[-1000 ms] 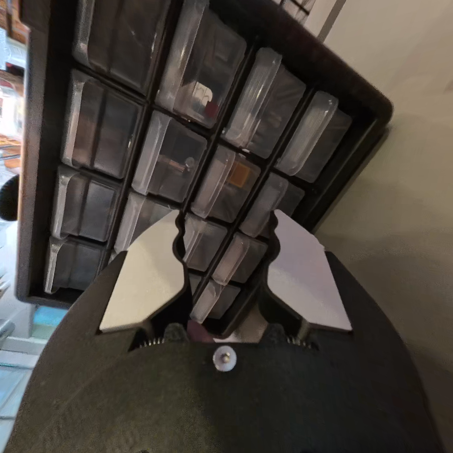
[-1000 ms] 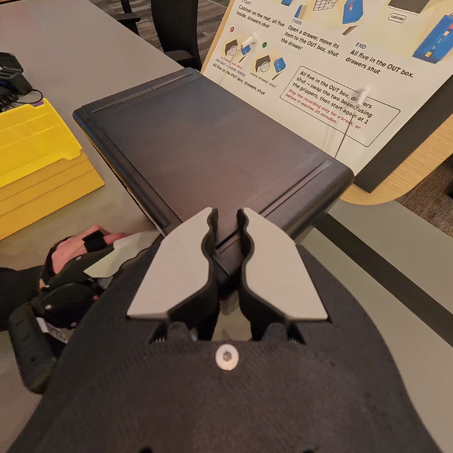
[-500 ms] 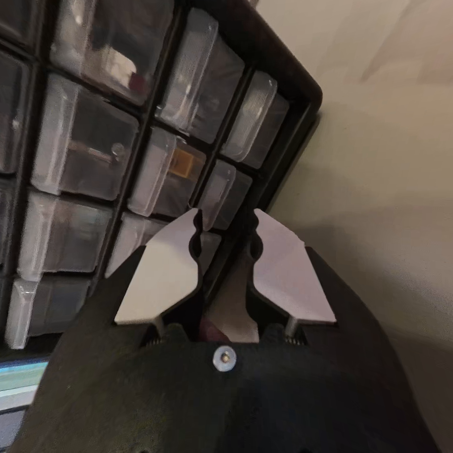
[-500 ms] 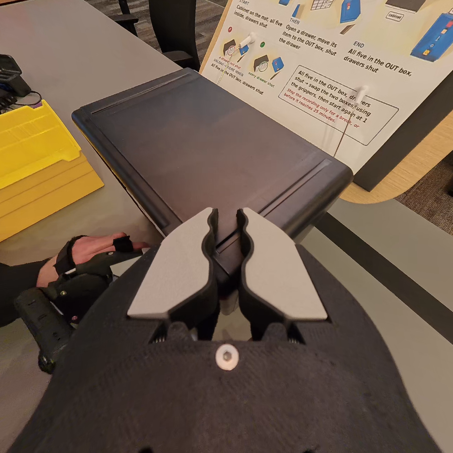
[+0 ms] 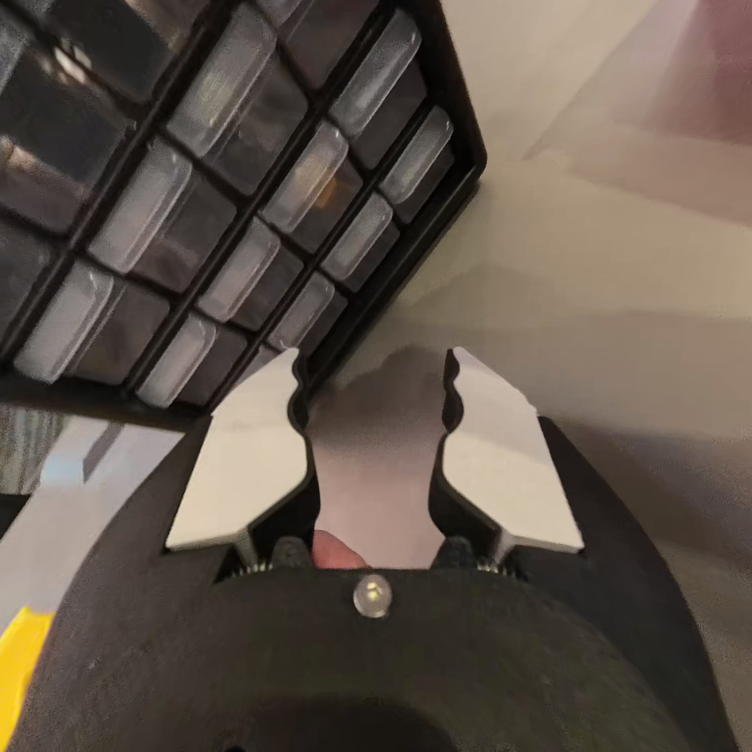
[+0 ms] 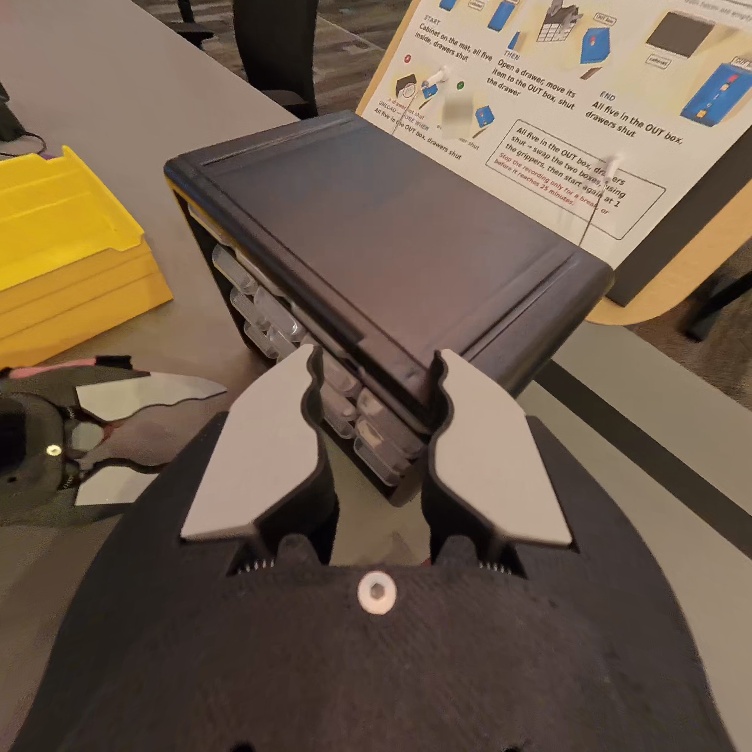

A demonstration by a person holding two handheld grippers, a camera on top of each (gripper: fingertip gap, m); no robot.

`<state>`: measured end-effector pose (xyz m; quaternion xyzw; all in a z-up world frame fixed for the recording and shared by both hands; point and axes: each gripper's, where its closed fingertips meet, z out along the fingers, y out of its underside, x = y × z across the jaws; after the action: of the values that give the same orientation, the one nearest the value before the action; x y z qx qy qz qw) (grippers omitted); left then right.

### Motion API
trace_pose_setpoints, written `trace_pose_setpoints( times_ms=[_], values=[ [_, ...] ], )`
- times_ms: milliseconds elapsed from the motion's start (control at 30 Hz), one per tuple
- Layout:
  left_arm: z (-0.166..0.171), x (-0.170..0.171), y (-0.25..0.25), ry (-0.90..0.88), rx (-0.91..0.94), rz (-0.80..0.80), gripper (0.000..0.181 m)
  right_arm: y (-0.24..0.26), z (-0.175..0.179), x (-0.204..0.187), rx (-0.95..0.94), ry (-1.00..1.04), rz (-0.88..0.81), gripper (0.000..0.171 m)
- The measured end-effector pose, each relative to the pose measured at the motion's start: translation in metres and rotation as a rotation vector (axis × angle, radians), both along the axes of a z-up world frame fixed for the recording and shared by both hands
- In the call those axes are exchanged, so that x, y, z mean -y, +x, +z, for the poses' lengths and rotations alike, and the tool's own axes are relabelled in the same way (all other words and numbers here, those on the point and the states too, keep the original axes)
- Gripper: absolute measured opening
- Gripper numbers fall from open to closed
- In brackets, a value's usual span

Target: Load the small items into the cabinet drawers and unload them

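Observation:
The black cabinet [image 6: 386,244] stands on the grey table, its clear drawers [image 6: 280,321] all pushed in. My right gripper [image 6: 376,358] is open and empty, just above the cabinet's near top corner, not touching it. In the left wrist view the cabinet front [image 5: 228,228] fills the upper left. One drawer shows something orange [image 5: 333,191] inside. My left gripper [image 5: 372,358] is open and empty, low over the table by the cabinet's corner. It also shows in the right wrist view [image 6: 122,411], to the left of the cabinet.
Stacked yellow bins [image 6: 61,252] sit on the table to the left of the cabinet. An instruction board [image 6: 569,101] leans behind it. A black stripe [image 6: 651,455] runs along the table on the right. A chair [image 6: 276,49] stands beyond the table. One gripper's finger ends stand about 20 centimeters off the other's.
My right gripper let go of the cabinet's top edge, opened and drew back. My left gripper opened wider and backed away from the drawers toward the cabinet's corner.

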<state>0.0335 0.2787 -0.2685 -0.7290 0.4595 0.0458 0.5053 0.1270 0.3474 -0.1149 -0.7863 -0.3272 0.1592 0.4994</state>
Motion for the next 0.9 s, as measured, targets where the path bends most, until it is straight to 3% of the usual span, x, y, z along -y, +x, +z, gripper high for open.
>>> trace_pose_setpoints(
  times_ms=[100, 267, 400, 567, 733, 900],
  values=[
    [-0.011, 0.001, -0.019, -0.062, -0.108, 0.071, 0.067, -0.015, 0.003, 0.025, -0.016, 0.071, -0.017, 0.048],
    [-0.024, 0.017, -0.003, -0.172, -0.032, 0.018, 0.069, -0.054, -0.010, 0.069, -0.088, 0.120, -0.011, 0.046],
    [-0.037, 0.029, -0.021, -0.205, -0.032, 0.014, 0.073, -0.071, -0.062, 0.085, 0.004, 0.061, -0.013, 0.047],
    [-0.050, 0.022, -0.040, -0.291, 0.008, 0.078, 0.076, -0.072, -0.114, 0.086, -0.043, -0.023, -0.055, 0.048],
    [-0.062, 0.025, -0.038, -0.452, 0.163, 0.114, 0.075, -0.060, -0.182, 0.082, 0.103, -0.169, -0.086, 0.054],
    [-0.063, 0.022, -0.036, -0.481, 0.196, 0.118, 0.076, -0.048, -0.213, 0.080, 0.240, -0.206, -0.091, 0.057]
  ],
)
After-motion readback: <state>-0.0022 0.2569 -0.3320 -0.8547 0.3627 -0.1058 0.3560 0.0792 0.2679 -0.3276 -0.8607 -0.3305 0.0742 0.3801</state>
